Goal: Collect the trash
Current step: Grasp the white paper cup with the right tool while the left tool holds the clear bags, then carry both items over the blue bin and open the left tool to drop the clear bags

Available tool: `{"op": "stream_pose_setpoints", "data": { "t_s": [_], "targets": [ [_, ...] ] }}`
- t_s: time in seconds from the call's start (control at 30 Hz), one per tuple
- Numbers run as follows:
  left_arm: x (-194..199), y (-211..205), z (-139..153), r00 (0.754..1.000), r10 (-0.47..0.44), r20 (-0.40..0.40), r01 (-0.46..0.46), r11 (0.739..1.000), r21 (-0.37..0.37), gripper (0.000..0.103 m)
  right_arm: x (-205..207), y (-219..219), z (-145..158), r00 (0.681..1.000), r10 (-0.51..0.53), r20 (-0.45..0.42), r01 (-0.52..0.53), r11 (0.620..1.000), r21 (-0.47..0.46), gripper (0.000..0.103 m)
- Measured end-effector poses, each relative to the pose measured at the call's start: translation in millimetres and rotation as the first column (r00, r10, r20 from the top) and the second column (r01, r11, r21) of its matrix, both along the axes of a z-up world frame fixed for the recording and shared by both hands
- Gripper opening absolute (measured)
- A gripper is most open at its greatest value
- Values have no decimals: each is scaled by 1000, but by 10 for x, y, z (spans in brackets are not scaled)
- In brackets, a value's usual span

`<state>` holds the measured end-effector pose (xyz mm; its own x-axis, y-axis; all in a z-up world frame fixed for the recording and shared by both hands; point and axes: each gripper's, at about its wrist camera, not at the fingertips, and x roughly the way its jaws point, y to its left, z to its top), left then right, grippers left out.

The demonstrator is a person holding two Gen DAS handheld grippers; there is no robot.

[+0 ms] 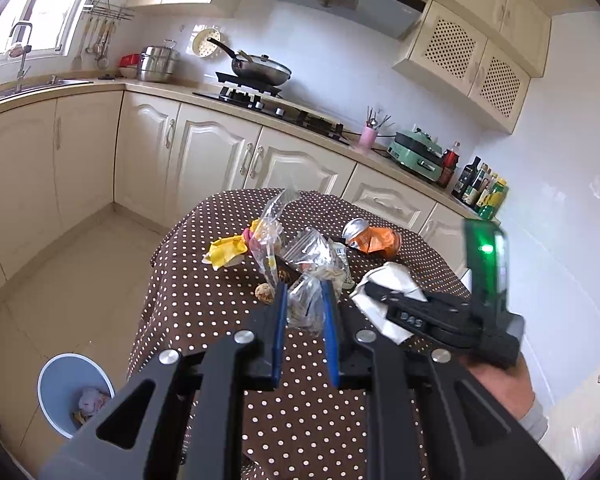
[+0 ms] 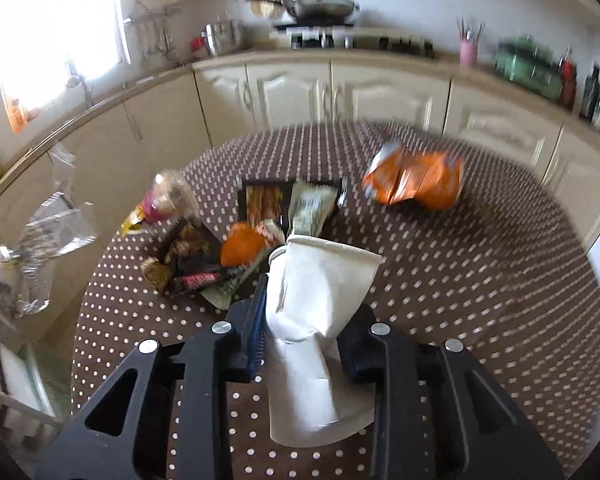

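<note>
My left gripper (image 1: 305,292) is shut on a clear plastic bag (image 1: 306,306) and holds it above the brown dotted table (image 1: 204,300); the bag also shows at the left of the right wrist view (image 2: 40,248). My right gripper (image 2: 312,292) is shut on a crushed white paper cup (image 2: 320,280), which also shows in the left wrist view (image 1: 384,280). On the table lie a crushed orange can (image 2: 416,184), a yellow wrapper (image 1: 226,250), more clear bags (image 1: 272,228), snack wrappers (image 2: 204,248) and an orange peel (image 2: 242,248).
A blue-grey trash bin (image 1: 70,392) with some trash inside stands on the floor left of the table. Cream kitchen cabinets (image 1: 204,148), a stove with a pan (image 1: 260,68) and a sink (image 1: 40,84) run along the far walls.
</note>
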<state>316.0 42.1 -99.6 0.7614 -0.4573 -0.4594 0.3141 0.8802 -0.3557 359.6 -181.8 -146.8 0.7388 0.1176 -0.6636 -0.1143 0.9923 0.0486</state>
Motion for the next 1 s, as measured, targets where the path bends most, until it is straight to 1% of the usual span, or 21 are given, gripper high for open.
{"op": "stream_pose_setpoints", "data": {
  "t_s": [0.03, 0.13, 0.23, 0.33, 0.47, 0.53, 0.63, 0.7, 0.73, 0.8, 0.83, 0.9, 0.93, 1.0],
  "targets": [
    [-14, 16, 3, 1000, 3, 2, -3, 1000, -4, 16, -57, 14, 65, 1000, 12, 19, -13, 1000, 18, 28],
    [-35, 90, 10, 1000, 22, 5, -22, 1000, -15, 16, -160, 126, 210, 997, 42, 61, -44, 999, 23, 28],
    [-76, 202, 28, 999, 46, 13, -46, 999, -25, 16, -244, 329, 338, 990, 107, 88, -111, 993, 47, 28],
    [-143, 405, 32, 996, 89, 20, -89, 996, -30, 16, -283, 639, 413, 976, 192, 100, -198, 978, 60, 28],
    [-272, 786, 11, 983, 180, 27, -179, 984, -18, 16, -284, 1139, 411, 944, 317, 91, -325, 942, 89, 28],
    [-351, 1022, -46, 971, 240, 20, -240, 971, -6, 16, -273, 1461, 353, 922, 380, 76, -386, 917, 99, 28],
    [-461, 1427, -202, 944, 329, -15, -329, 944, 14, 16, -251, 1862, 228, 887, 460, 45, -462, 878, 121, 28],
    [-505, 1687, -331, 922, 384, -48, -384, 923, 23, 16, -231, 2194, 71, 855, 519, 14, -516, 848, 121, 28],
    [-522, 1854, -443, 905, 418, -77, -417, 908, 30, 16, -222, 2342, -9, 841, 542, -1, -538, 835, 120, 28],
    [-519, 2073, -633, 876, 464, -130, -462, 886, 48, 16, -176, 2684, -263, 808, 587, -58, -577, 807, 124, 28],
    [-500, 2218, -795, 851, 495, -176, -490, 869, 70, 16, -169, 2800, -351, 797, 598, -80, -587, 799, 127, 28],
    [-440, 2437, -1072, 816, 520, -254, -514, 853, 92, 16, -137, 3055, -617, 776, 616, -134, -604, 788, 119, 28],
    [-403, 2509, -1177, 804, 524, -282, -519, 849, 97, 16, -100, 3151, -733, 770, 618, -157, -608, 786, 114, 28],
    [-284, 2685, -1483, 774, 526, -353, -525, 845, 108, 16, 3, 3333, -996, 756, 619, -213, -610, 784, 113, 28]
  ]
}}
